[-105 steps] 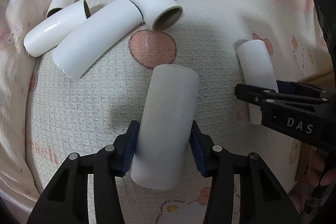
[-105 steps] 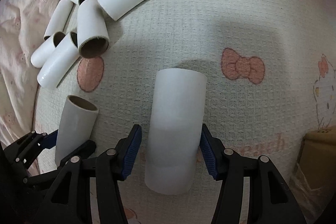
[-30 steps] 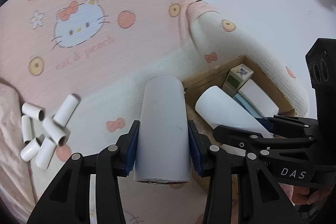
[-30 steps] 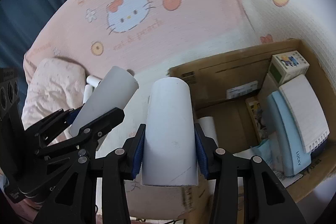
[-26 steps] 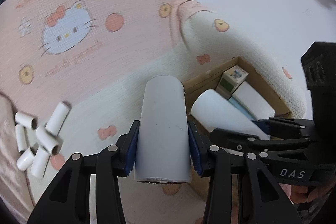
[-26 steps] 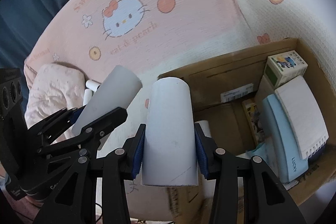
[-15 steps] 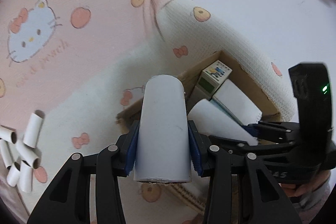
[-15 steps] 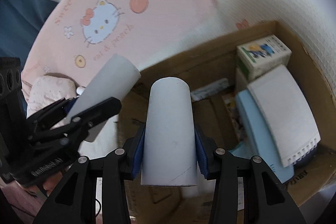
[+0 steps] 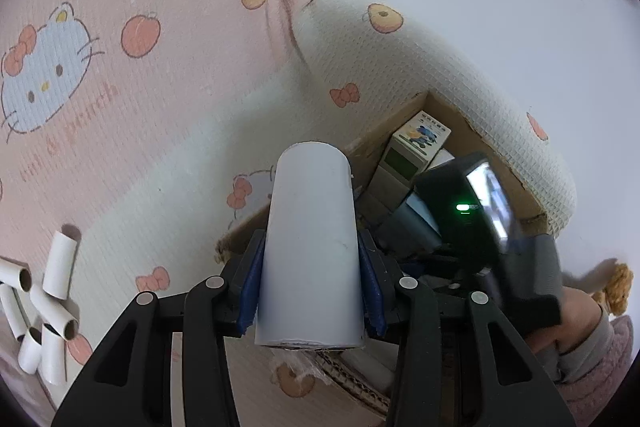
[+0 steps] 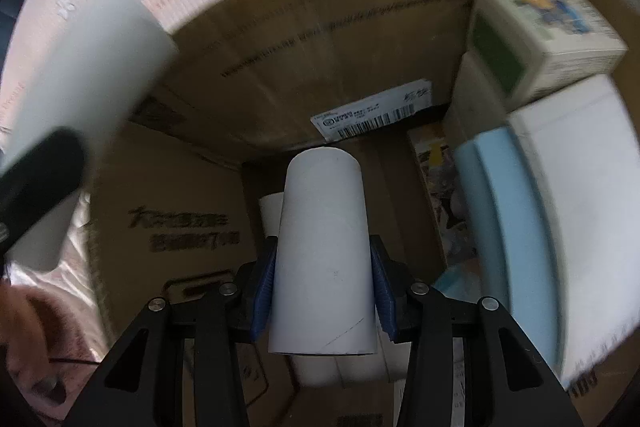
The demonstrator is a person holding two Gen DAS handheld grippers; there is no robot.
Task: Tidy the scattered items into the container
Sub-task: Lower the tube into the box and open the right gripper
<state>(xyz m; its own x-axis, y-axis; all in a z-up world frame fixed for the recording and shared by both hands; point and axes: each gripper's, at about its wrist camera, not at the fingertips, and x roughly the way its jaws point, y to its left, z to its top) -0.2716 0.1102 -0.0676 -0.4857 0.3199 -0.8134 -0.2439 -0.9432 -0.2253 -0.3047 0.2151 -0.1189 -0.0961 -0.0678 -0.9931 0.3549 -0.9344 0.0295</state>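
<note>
My left gripper (image 9: 310, 287) is shut on a white cardboard tube (image 9: 311, 247) and holds it in the air near the left edge of the cardboard box (image 9: 404, 115). My right gripper (image 10: 323, 291) is shut on another white tube (image 10: 324, 255) and holds it down inside the box (image 10: 240, 107), above white tubes (image 10: 272, 211) lying on the box floor. The left gripper's tube shows blurred in the right wrist view (image 10: 80, 99) at the upper left. Several more tubes (image 9: 44, 311) lie in a heap on the blanket at the far left.
The box also holds a small printed carton (image 10: 536, 39), a white and light blue pack (image 10: 560, 211) and a shipping label (image 10: 372, 119). The pink cartoon-cat blanket (image 9: 100, 67) covers the bed. The right gripper's camera body (image 9: 480, 211) is in front of the box.
Both grippers carried their tubes from the blanket to the box. In the last half second the right gripper dropped down into the box and the left gripper came closer to its edge.
</note>
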